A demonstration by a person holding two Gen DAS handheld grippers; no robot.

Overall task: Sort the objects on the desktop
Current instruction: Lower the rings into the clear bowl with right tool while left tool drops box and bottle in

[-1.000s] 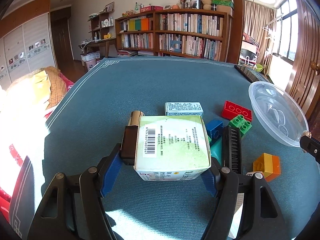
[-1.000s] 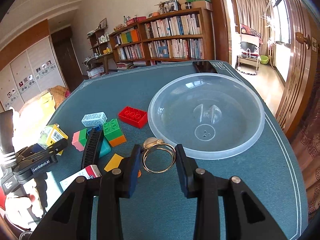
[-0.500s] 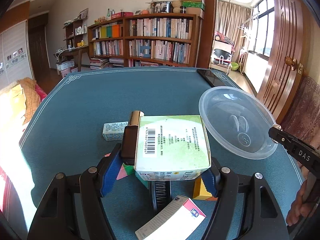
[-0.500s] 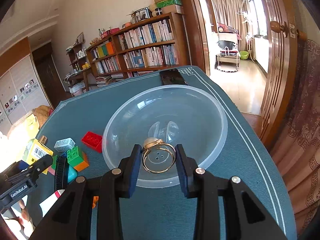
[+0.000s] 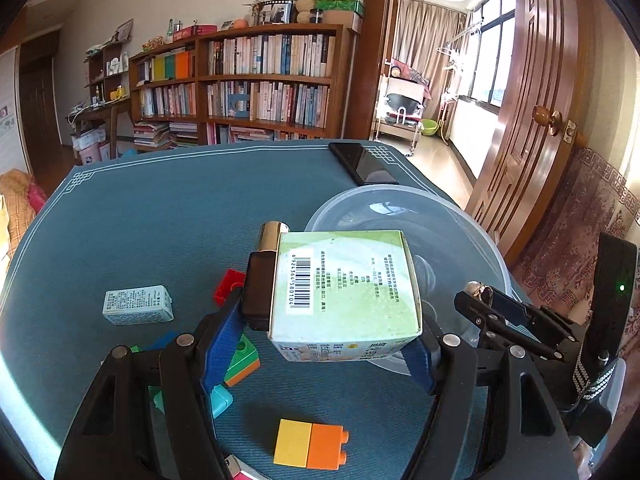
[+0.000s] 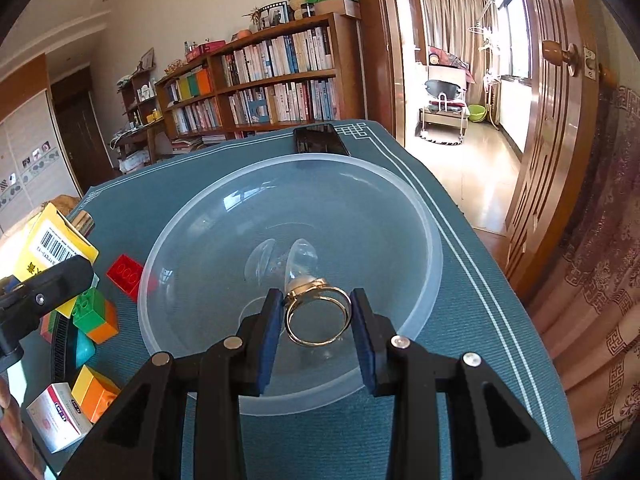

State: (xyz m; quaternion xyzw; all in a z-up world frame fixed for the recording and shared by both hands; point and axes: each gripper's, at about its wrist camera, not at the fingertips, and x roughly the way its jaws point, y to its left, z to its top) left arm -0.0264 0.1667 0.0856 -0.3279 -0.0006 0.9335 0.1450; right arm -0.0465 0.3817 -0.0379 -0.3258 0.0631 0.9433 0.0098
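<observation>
My left gripper is shut on a green-and-white carton together with a black and gold lipstick tube, held above the table near the clear plastic bowl. My right gripper is shut on a gold ring with a pearl, held over the inside of the clear bowl. The right gripper also shows in the left wrist view, with the ring at its tip. The carton shows at the left of the right wrist view.
Toy bricks lie left of the bowl: red, green-orange, yellow-orange. A small white box, a white-red box and a black comb lie there too. A black phone lies at the far edge.
Both grippers moved right toward the bowl. The ring now hangs over the bowl's inside, and the carton sits at the bowl's left rim. Both grips are unchanged.
</observation>
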